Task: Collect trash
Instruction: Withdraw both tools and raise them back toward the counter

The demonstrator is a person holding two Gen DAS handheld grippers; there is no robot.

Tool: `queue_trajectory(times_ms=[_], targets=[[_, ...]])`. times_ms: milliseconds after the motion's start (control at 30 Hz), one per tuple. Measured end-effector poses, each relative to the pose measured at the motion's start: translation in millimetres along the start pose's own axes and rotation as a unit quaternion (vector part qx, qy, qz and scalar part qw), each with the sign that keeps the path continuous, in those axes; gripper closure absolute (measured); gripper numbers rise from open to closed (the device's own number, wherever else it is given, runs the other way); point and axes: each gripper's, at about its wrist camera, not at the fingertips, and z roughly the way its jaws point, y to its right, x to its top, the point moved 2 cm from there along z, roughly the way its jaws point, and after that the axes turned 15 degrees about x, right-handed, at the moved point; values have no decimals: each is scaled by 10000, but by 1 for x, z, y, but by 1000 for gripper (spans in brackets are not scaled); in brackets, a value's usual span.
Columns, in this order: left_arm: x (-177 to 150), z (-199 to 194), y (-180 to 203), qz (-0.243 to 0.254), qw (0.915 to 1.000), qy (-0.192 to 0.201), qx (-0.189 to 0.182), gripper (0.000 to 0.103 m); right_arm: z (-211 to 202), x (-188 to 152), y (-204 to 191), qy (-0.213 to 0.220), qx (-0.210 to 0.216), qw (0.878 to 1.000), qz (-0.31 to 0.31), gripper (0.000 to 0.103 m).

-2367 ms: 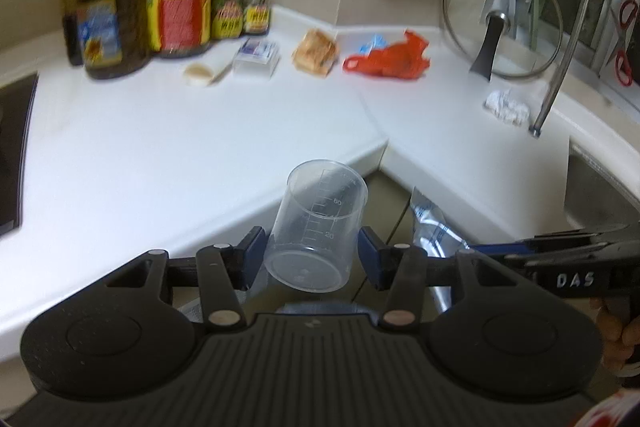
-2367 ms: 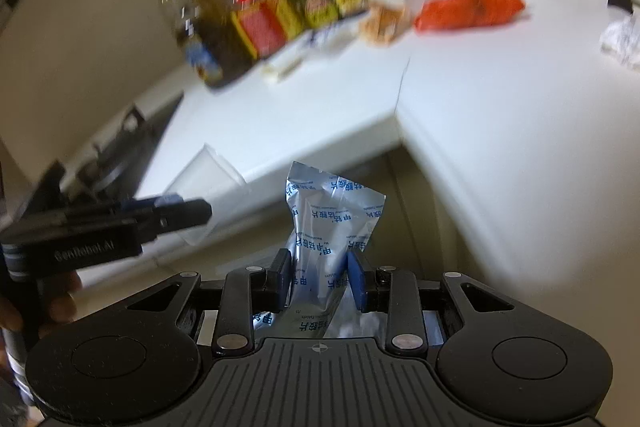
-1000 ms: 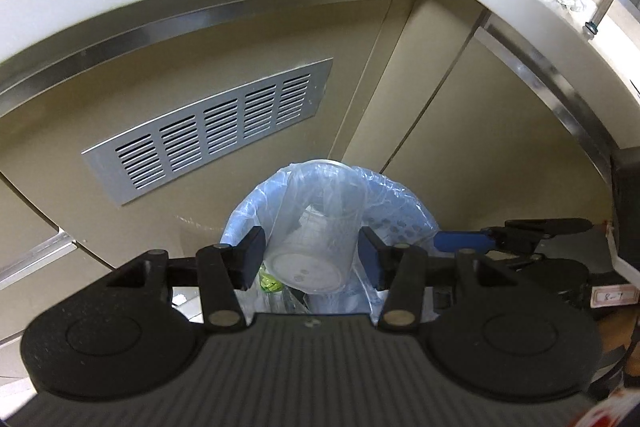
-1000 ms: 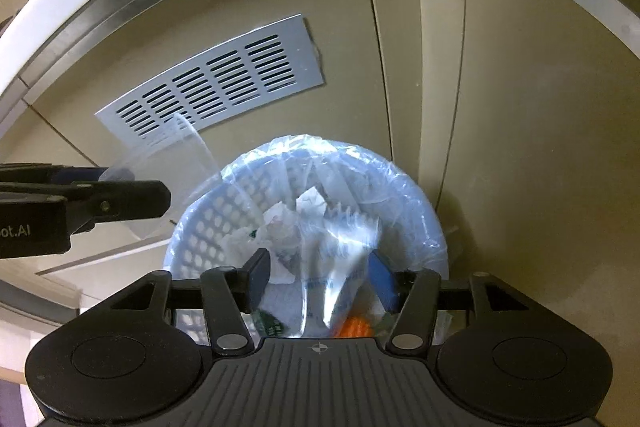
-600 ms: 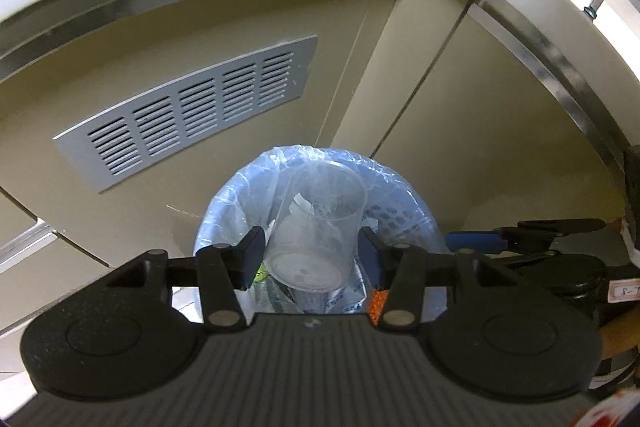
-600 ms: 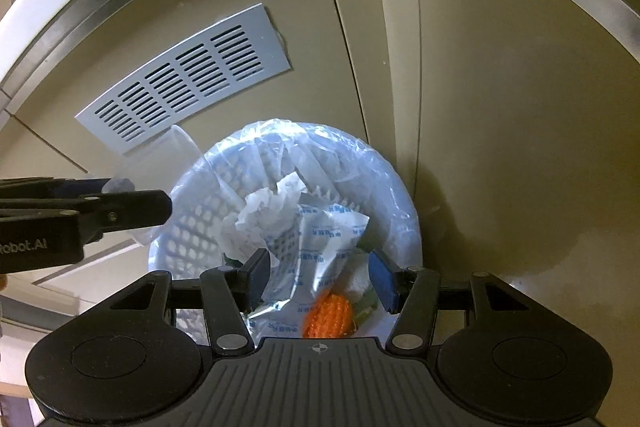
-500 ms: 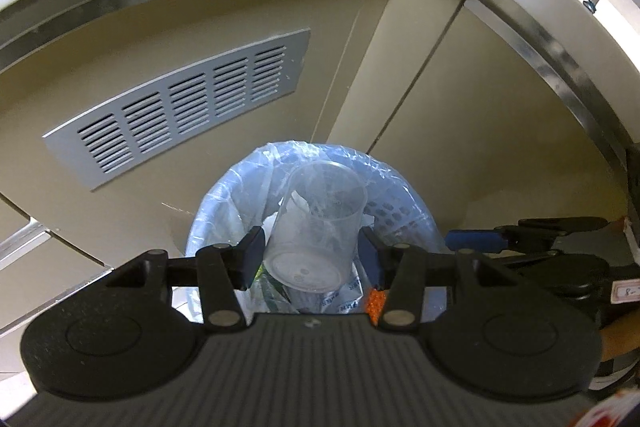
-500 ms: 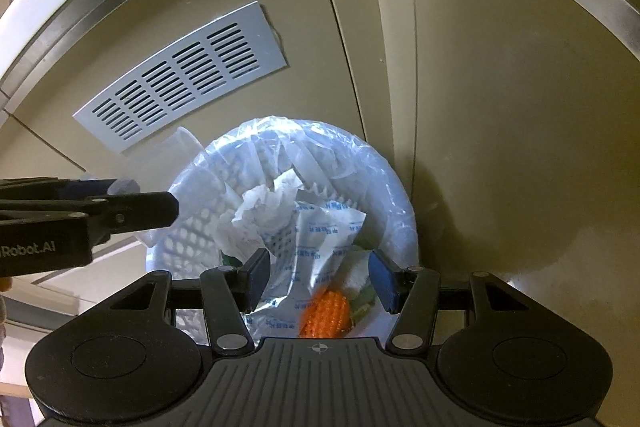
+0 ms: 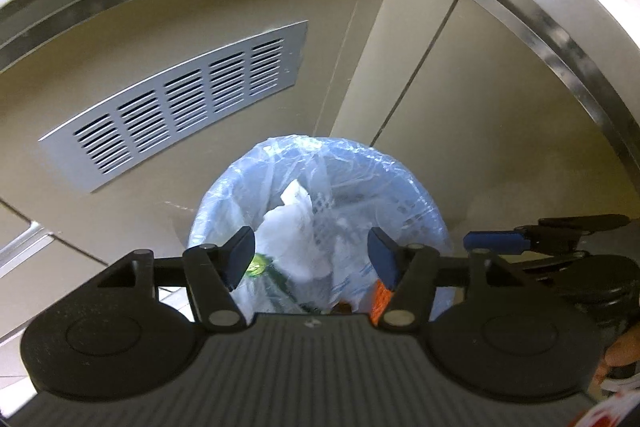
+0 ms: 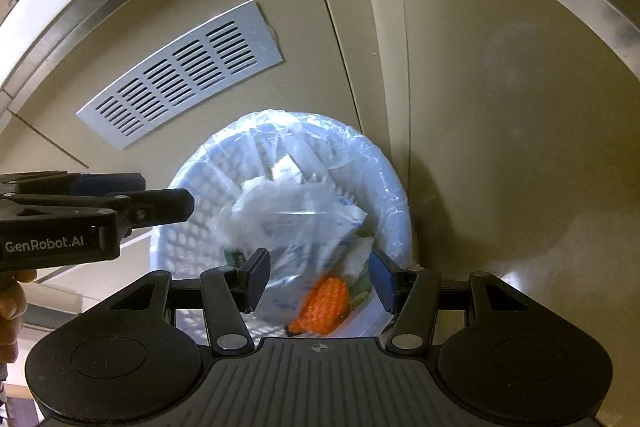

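Both hand-held grippers, left [image 9: 311, 259] just widened, right [image 10: 319, 277], jaws apart and empty above perforated, crinkly-film-lined round bin [image 10: 394, 195]

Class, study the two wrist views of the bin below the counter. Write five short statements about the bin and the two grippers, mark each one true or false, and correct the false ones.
1. The left gripper holds a clear cup. False: its jaws have just been opening and nothing is between them.
2. The right gripper is open and empty. True.
3. The trash bin is lined with a clear plastic bag. True.
4. The bin holds nothing. False: crumpled white wrappers and an orange piece lie in it.
5. The vent grille is on the cabinet behind the bin. True.
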Motion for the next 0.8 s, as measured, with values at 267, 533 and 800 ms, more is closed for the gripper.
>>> queue_trajectory(times_ms=[267, 533, 800], targets=[[-4, -30, -18, -154, 9998, -7, 128, 44, -18, -3, -21, -68, 217, 9997, -16, 48], [3, -79, -27, -162, 9996, 185, 128, 44, -60, 6, -53, 203, 443, 9987, -116, 48], [21, -130, -31, -193, 9976, 660, 56, 44, -110, 18, -74, 666, 547, 9960, -251, 48]])
